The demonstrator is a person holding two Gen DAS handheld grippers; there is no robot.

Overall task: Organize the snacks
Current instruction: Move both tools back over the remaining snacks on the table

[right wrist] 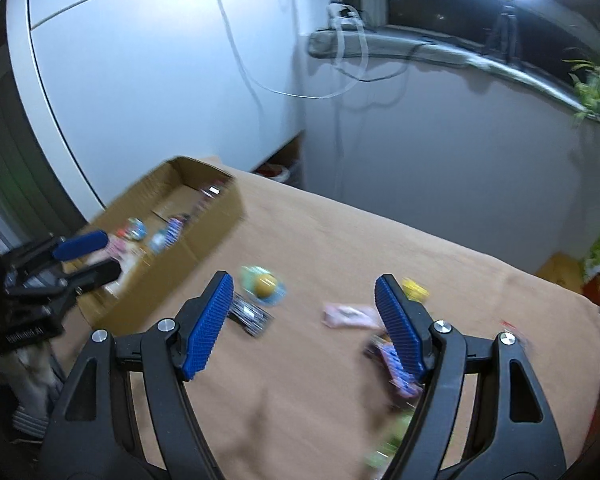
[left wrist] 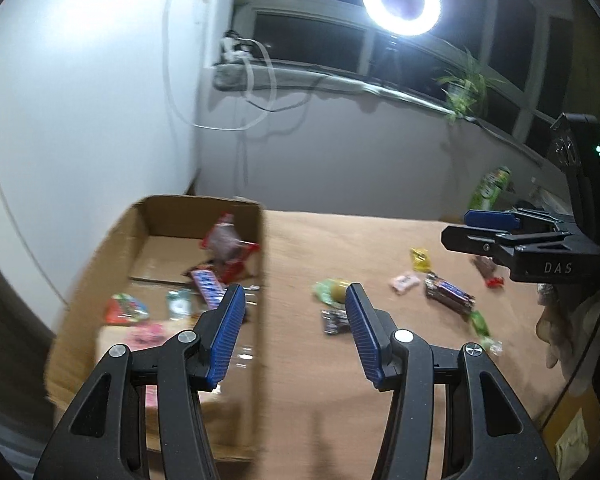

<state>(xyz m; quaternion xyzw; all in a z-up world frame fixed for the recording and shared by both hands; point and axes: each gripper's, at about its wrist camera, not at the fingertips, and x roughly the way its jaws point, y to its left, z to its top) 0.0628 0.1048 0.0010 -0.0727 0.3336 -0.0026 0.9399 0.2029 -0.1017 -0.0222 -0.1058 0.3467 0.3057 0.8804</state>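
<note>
Brown desk (left wrist: 380, 380) carries a box (left wrist: 260, 280) partly filled with snacks, more wrappers strewn right of it, and both the left hand-held gripper (left wrist: 296, 304) and right hand-held gripper (right wrist: 304, 296) gape empty, so next comes grabbing the green-wrapped snack (left wrist: 332, 290) nearest the box.

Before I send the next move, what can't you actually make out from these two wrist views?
- Wrapper print: motion blur in both views, so no brands readable.
- Cardboard box: its near corner sits behind the left tongs; the contents are smeared.
- Dark purple bar: partly behind a finger of the right tongs.
- Green wrapper: cut off at the bottom edge, right wrist view.
</note>
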